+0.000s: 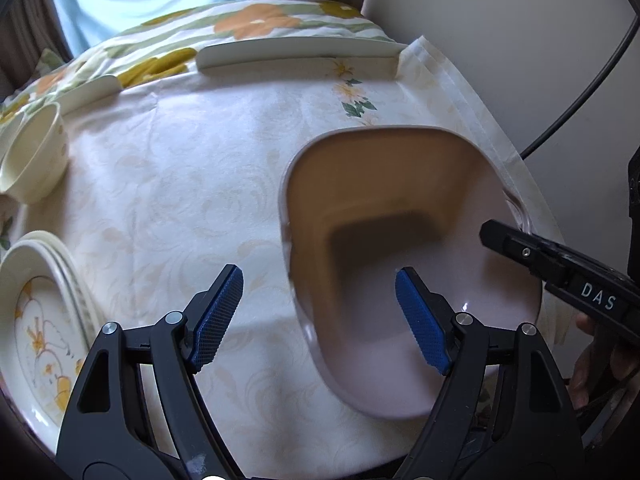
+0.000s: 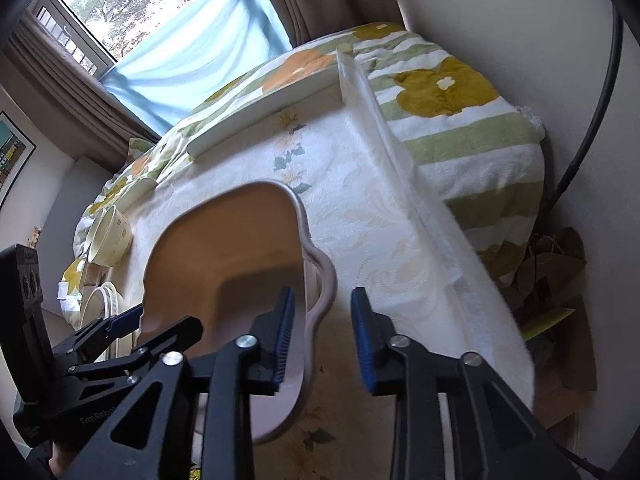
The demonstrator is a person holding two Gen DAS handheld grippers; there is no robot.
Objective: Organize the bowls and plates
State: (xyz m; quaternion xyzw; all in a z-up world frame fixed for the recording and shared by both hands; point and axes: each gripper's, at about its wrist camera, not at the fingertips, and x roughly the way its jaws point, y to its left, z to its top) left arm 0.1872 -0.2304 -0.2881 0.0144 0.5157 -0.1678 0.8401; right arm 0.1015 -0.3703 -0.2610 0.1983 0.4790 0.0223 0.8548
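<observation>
Left hand-held gripper (image 1: 319, 314): fingers spread, straddling the near-left rim of the pink dish (image 1: 440, 340) on the bench (image 1: 180, 184). Right hand-held gripper (image 2: 323, 340): spread across the dish's right rim. Left of it: stacked plates (image 1: 40, 320), cream bowl (image 1: 34, 152).

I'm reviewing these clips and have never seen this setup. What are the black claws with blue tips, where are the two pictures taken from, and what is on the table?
No robot: a person holds two hand grippers, each with a camera looking along its fingers. The left gripper and the right gripper both stand open around the rim of a large pinkish deep dish with a wavy edge, gripping nothing. It sits on a cream patterned tablecloth. Also there: a stack of cream floral plates and a small cream bowl.
</observation>
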